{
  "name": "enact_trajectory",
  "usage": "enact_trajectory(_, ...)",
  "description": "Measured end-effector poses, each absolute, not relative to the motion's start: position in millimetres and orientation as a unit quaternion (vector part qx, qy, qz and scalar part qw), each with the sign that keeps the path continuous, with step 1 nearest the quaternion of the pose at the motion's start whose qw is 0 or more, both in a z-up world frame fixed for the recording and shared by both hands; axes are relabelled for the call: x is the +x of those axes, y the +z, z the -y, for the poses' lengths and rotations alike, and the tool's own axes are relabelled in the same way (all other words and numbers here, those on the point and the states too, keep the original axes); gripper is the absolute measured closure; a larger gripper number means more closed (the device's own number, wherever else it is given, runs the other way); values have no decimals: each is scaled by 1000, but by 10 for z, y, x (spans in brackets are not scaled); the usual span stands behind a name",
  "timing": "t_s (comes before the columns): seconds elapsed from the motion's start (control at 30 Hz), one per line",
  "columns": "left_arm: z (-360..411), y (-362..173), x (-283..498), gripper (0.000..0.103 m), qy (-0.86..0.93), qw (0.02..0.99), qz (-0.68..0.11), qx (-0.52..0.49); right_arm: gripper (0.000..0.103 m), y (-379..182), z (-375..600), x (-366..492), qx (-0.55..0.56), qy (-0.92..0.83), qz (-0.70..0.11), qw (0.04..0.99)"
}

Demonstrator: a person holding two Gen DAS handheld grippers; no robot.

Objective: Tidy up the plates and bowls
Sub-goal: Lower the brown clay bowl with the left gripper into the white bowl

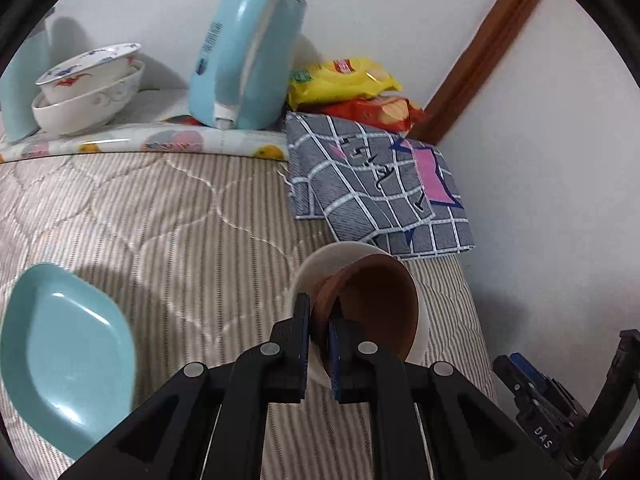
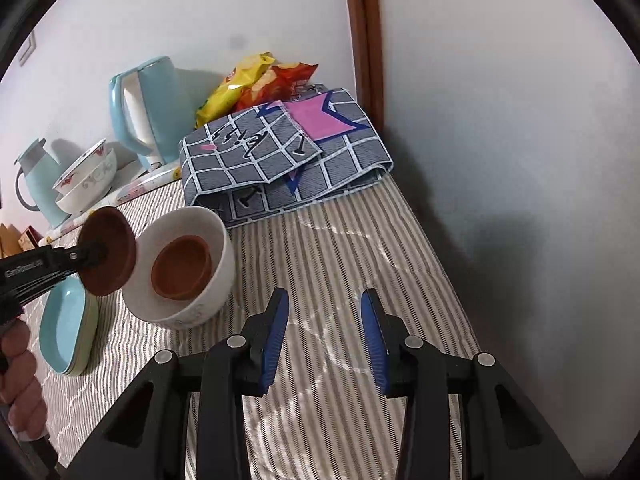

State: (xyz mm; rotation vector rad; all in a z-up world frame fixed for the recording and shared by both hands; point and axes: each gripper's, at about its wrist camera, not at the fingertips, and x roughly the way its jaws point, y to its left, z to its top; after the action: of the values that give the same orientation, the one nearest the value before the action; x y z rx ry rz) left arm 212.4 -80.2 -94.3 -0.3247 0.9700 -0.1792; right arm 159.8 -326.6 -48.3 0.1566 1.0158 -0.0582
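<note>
My left gripper [image 1: 320, 330] is shut on the rim of a small brown bowl [image 1: 376, 304], which hangs tilted just beside a white bowl [image 1: 320, 262] on the striped bedding. In the right wrist view the same left gripper [image 2: 96, 258] holds that brown bowl [image 2: 108, 256] at the white bowl's [image 2: 208, 296] left rim. A second brown bowl [image 2: 182, 270] sits inside the white one. Over the bedding to the right of the white bowl, my right gripper [image 2: 324, 320] stands open with nothing between its fingers; it also shows low right as the right gripper [image 1: 520, 372].
Teal plates [image 2: 68, 328] are stacked on the bedding at left, shown as a teal plate [image 1: 68, 356]. Two patterned white bowls [image 1: 88, 88] are nested on a flowered mat beside a blue kettle [image 1: 244, 60]. Snack bags [image 1: 348, 84] and a folded checked cloth [image 1: 372, 184] lie by the wall. A hand [image 2: 20, 380] grips the left handle.
</note>
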Motion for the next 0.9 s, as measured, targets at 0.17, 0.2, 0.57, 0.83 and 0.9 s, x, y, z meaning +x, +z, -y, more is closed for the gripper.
enact_trajectory(0.17,955,-1024,2241,94,-85,865,-473,-143,66,-537,3412,1601,87,-37,-487,868)
enact_trajectory(0.2,982,-1055,2266,94,-84,864,-476,-141,66,-552,3438,1605,88,-39,-488,867)
enact_trajectory(0.57,1080,-1249,2414,94,-85,851,-499,-140,66,-689,3469,1689,85,-33,-501,861)
enact_trajectory(0.83,1097,-1321,2497,94,-88,843,-511,-145,66,-680,3381,1699,60,-36,-501,863)
enact_trajectory(0.9,1092,-1324,2501,94,-91,841,-512,-148,66,-666,3355,1710,57,-33,-500,864)
